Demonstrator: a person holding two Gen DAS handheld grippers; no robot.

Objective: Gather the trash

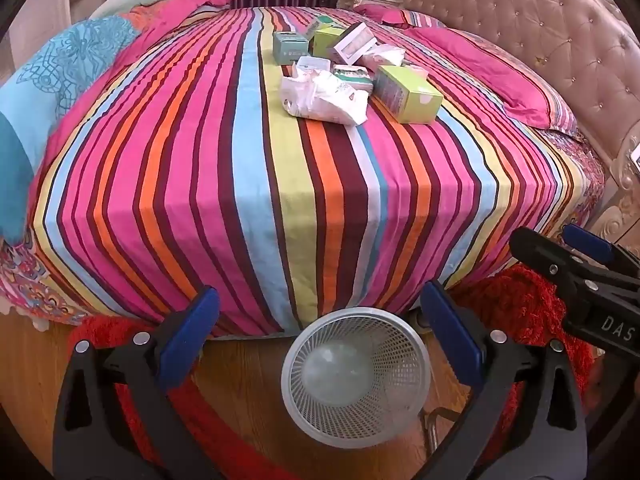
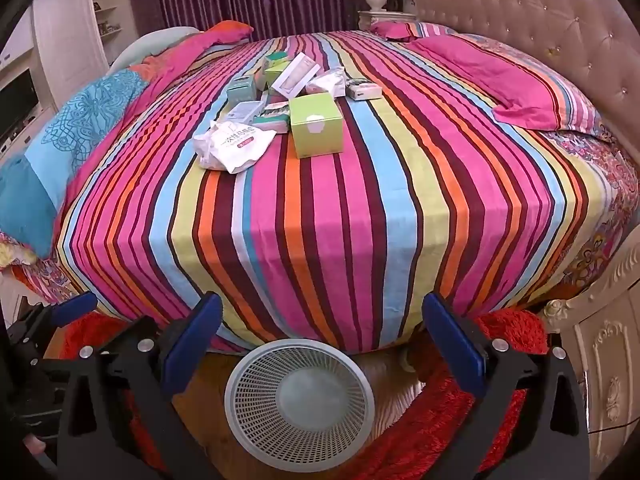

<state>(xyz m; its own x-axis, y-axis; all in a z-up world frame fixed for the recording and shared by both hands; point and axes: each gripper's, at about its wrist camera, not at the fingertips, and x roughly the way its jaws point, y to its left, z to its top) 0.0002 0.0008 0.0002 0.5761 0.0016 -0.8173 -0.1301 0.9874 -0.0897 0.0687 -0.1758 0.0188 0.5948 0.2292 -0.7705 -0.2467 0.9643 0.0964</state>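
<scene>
Nothing collected yet: both my left tongs (image 1: 320,320) and right tongs (image 2: 322,328) gape empty above the basket (image 1: 356,380); next, reach for the bed's wrapper (image 1: 324,96)

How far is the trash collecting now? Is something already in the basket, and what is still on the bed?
Nothing looks done: the white mesh basket on the floor is empty. Nothing is in hand either; the left gripper and right gripper both stand open over it. All the trash is left on the striped bed: the crumpled white wrapper, the green box and the smaller boxes behind them.
</scene>
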